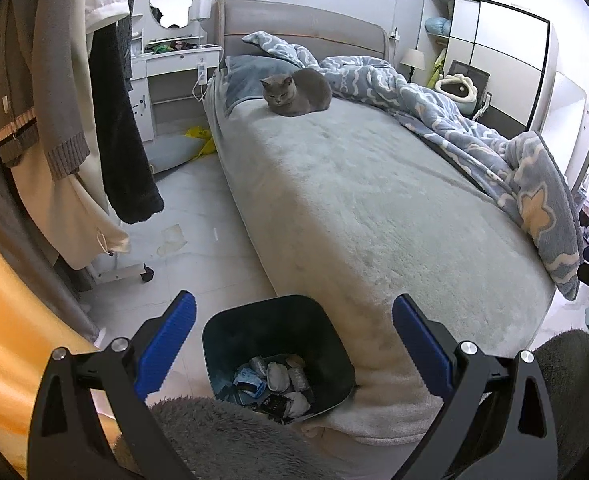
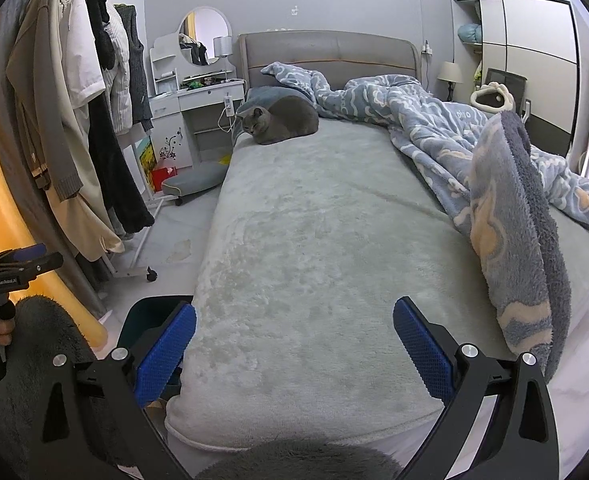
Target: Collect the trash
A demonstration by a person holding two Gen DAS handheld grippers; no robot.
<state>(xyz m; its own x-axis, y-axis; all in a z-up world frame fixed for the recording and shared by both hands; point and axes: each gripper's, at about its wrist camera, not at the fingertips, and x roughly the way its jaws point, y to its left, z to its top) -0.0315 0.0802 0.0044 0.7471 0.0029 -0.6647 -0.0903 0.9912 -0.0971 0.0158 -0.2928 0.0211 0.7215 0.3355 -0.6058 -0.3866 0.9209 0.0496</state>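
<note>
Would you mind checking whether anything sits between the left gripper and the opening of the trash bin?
Nothing visible does. The left gripper hangs open directly over the dark trash bin, whose mouth is uncovered, with wrappers and wads already inside.

The right gripper (image 2: 294, 344) is held with its blue pads (image 2: 422, 350) spread wide above the foot of a bed (image 2: 314, 260) covered in pale grey plush. A grey cat (image 2: 280, 121) is curled near the headboard, beside a rumpled blue patterned blanket (image 2: 494, 168). A dark bin (image 2: 150, 316) is partly seen behind the near-left pad. The left gripper (image 2: 10, 268) is seen at the left edge, its opening not discernible
</note>
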